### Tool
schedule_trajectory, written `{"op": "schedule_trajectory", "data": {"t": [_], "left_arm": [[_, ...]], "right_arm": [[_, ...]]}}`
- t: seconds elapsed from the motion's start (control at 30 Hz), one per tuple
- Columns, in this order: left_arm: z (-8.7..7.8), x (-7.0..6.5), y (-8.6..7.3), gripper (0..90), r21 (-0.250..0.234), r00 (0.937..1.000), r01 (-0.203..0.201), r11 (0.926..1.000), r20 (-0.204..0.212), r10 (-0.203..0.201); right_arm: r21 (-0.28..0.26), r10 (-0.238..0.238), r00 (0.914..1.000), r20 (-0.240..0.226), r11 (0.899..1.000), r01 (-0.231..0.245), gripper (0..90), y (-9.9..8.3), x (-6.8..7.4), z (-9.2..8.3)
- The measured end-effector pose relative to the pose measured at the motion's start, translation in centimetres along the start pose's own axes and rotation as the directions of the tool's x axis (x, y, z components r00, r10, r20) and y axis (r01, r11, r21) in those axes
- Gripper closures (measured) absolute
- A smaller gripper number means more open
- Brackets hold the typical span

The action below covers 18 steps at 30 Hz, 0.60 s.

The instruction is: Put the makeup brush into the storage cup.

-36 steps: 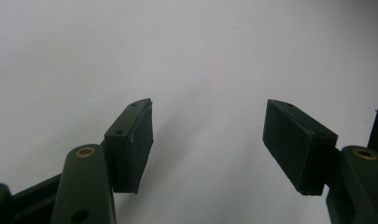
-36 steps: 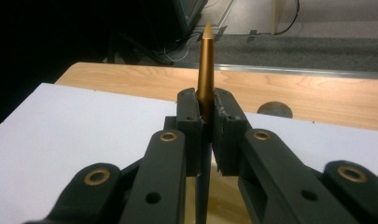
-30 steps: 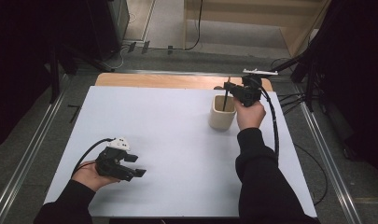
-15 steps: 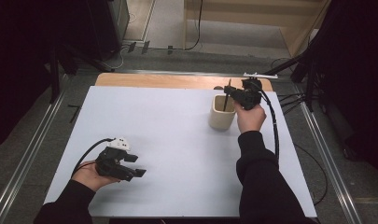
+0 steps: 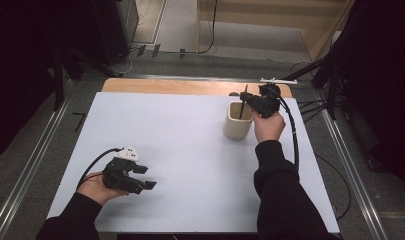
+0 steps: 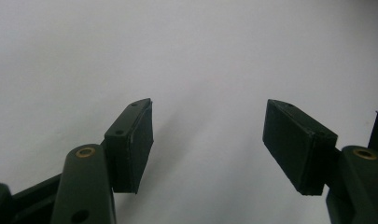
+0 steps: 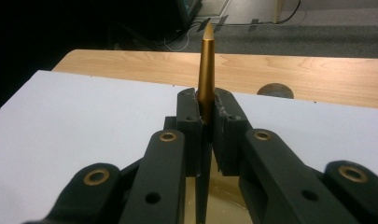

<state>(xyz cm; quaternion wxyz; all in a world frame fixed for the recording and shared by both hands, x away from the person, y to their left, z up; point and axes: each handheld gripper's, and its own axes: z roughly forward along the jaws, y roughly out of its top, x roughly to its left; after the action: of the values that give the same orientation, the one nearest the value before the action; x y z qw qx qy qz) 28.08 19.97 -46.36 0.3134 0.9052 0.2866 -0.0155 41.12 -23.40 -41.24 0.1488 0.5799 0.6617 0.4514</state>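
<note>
White sheet [image 5: 180, 130] over wooden tabletop [image 5: 180, 87]; round dark grommet [image 7: 275, 90] in wood; grey floor.

Gold pen [image 7: 206, 70], cream cup [image 5: 237, 122], white table [image 5: 180, 130], black hand-held gripper [image 7: 206, 123]

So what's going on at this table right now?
A person works at a white table with a gripper in each hand. The right gripper is shut on a slim gold pen, holding it upright over a beige cup at the far right of the table; its lower end reaches down into the cup. The left gripper rests near the front left edge, jaws open with nothing between them.
</note>
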Motion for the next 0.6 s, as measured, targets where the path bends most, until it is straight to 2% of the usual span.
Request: {"op": "schedule_trajectory", "data": {"t": [0.03,0.07,0.13,0.17,0.2,0.23,0.37,0.57,0.6], "left_arm": [[0.01,-0.01,0.00,34.0,0.000,1.0000,-0.001,1.0000,0.001,0.001],[0.01,-0.02,0.00,34.0,0.001,1.0000,-0.002,1.0000,0.002,0.002],[0.01,-0.04,0.01,34.0,0.000,1.0000,-0.001,1.0000,0.004,0.001],[0.01,-0.04,0.01,34.1,0.000,1.0000,-0.001,1.0000,0.004,0.001],[0.01,-0.01,0.01,34.1,0.000,1.0000,-0.001,1.0000,0.004,0.001],[0.00,0.00,0.01,34.1,0.000,1.0000,-0.001,1.0000,0.004,0.001],[0.00,-0.02,0.01,34.1,0.000,1.0000,-0.001,1.0000,0.003,0.001],[0.01,0.01,0.01,34.1,0.001,1.0000,0.000,1.0000,0.002,0.000],[0.01,0.01,0.00,34.1,0.001,1.0000,0.000,1.0000,0.002,0.000]], "right_arm": [[-0.001,0.001,1.0000,-0.003,1.000,-0.001,78.6,0.00,0.00,0.00],[-0.013,-0.003,0.9998,-0.018,1.000,0.003,62.7,-0.01,0.04,-0.03],[-0.045,-0.044,0.9983,-0.039,0.998,0.042,40.3,0.00,0.15,0.03],[-0.045,-0.044,0.9983,-0.039,0.998,0.042,40.3,0.00,0.15,0.03],[-0.051,-0.087,0.9960,-0.019,0.995,0.086,26.5,-0.08,0.43,0.04],[-0.049,-0.089,0.9960,-0.011,0.995,0.088,22.6,-0.10,0.49,0.09],[-0.017,-0.086,0.9963,0.004,0.996,0.086,21.1,-0.25,0.42,0.22],[0.026,-0.094,0.9947,-0.043,0.995,0.095,21.7,-0.40,0.43,0.34],[0.030,-0.103,0.9941,-0.034,0.994,0.104,21.7,-0.45,0.52,0.34]]}}
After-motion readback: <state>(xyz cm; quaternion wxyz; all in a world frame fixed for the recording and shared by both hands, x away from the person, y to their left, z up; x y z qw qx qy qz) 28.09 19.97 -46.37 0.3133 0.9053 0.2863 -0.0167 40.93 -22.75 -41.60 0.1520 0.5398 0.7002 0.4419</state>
